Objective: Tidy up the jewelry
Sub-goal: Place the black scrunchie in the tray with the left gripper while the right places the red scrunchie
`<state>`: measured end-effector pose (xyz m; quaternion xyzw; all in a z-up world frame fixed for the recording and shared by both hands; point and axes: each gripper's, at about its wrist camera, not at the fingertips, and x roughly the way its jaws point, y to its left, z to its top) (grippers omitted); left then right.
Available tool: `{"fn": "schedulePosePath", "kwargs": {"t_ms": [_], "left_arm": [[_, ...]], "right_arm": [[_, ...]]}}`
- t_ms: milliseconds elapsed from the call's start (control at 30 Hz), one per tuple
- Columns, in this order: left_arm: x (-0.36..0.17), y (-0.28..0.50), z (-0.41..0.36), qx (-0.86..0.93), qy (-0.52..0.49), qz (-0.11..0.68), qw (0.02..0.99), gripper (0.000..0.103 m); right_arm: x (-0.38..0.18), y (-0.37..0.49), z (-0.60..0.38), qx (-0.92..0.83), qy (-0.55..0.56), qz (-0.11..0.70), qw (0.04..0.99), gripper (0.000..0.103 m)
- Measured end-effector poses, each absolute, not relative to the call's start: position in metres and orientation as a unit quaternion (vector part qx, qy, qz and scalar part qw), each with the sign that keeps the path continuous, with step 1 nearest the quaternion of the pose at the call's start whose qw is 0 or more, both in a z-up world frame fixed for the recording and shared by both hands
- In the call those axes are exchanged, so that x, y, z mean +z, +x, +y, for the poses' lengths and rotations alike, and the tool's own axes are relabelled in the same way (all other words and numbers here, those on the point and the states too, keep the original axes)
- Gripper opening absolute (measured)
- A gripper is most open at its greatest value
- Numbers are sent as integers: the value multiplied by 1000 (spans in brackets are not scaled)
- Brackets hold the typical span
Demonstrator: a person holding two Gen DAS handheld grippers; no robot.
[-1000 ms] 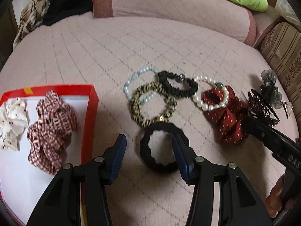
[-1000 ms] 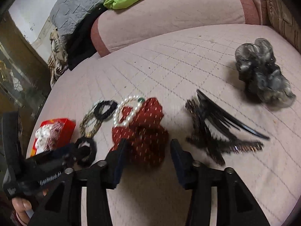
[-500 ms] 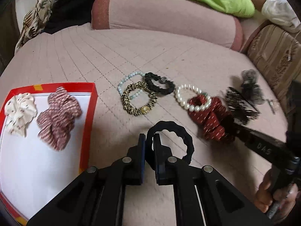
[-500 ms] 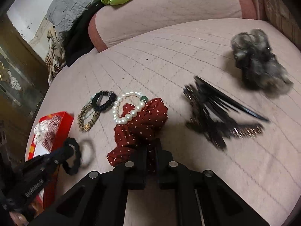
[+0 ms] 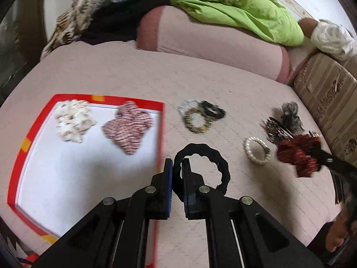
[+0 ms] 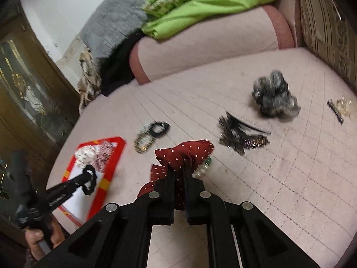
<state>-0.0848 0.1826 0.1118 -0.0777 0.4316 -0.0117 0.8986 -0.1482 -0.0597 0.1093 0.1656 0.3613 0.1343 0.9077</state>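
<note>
Both scrunchies gripped and lifted, bound for the red tray

Left to right: the red tray [image 5: 160,134] at nine o'clock already holds a cream scrunchie [image 5: 72,120] and a checked scrunchie [image 5: 128,127]; the left hand-held gripper [image 5: 177,169] is clamped on the black scrunchie [image 5: 207,167], hanging just beside the tray's right rim, so it is best carried over the bare white floor low in the tray before letting go; at three o'clock the right hand-held gripper [image 6: 178,174] is closed on the red dotted scrunchie [image 6: 185,151], which should stay high enough to clear the pearl bracelet [image 5: 256,153] on the bed [image 5: 156,76]. A second ago both sets of jaws stood open round these pieces lying flat; now they are shut and raised
</note>
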Motion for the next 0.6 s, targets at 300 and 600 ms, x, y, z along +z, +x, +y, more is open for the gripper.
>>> {"fn": "schedulePosePath", "kwargs": {"t_ms": [300,600], "left_arm": [[125,-102,267,92,-102,398,907,8],[98,-108,339,197,-139,437,866,8]], "right_arm": [[133,-151,-4,189,136,360,903,7],[118,-138,107,296,97,403,861,8]]}}
